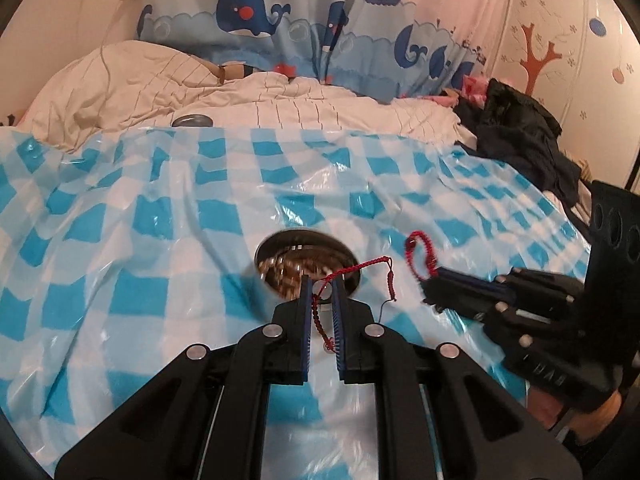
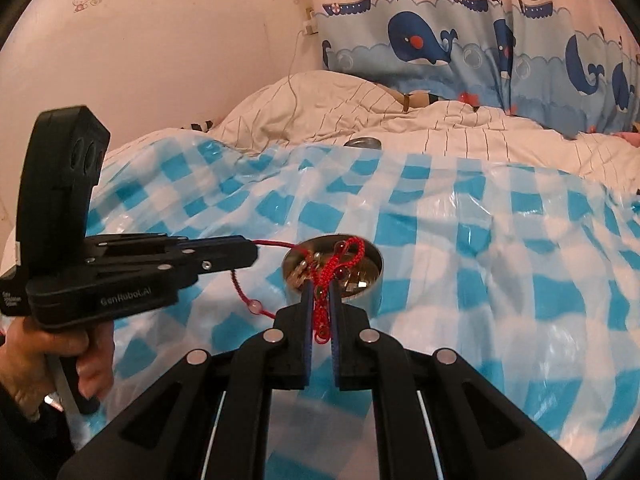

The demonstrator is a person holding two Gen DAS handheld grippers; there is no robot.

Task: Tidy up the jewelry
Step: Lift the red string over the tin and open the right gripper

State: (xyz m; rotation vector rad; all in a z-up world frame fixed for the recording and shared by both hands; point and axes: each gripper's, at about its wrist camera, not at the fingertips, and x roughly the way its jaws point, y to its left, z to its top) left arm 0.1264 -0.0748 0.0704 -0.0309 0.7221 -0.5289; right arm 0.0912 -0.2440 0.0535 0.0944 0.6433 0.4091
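A round metal tin [image 1: 344,250] [image 2: 370,276] holding several pieces of jewelry sits on the checked plastic sheet [image 1: 160,240]. My left gripper [image 1: 322,280] [image 2: 254,254] hangs just above the tin's near rim, shut on a thin red cord bracelet [image 1: 360,267] [image 2: 276,244]. A clear bead [image 1: 325,290] [image 2: 254,305] is threaded on that cord, and a loose end dangles. My right gripper [image 2: 321,286] [image 1: 426,280] is shut on a thicker red braided bracelet [image 2: 352,252] [image 1: 420,254] whose loop stands above its tips. I cannot tell whether the two cords are tangled.
A metal lid [image 1: 192,121] [image 2: 362,143] lies at the sheet's far edge against a striped white quilt [image 1: 160,80]. Dark clothes [image 1: 520,120] are piled at the far right. A whale-print curtain [image 1: 280,20] hangs behind. A hand [image 2: 92,360] grips the left tool's handle.
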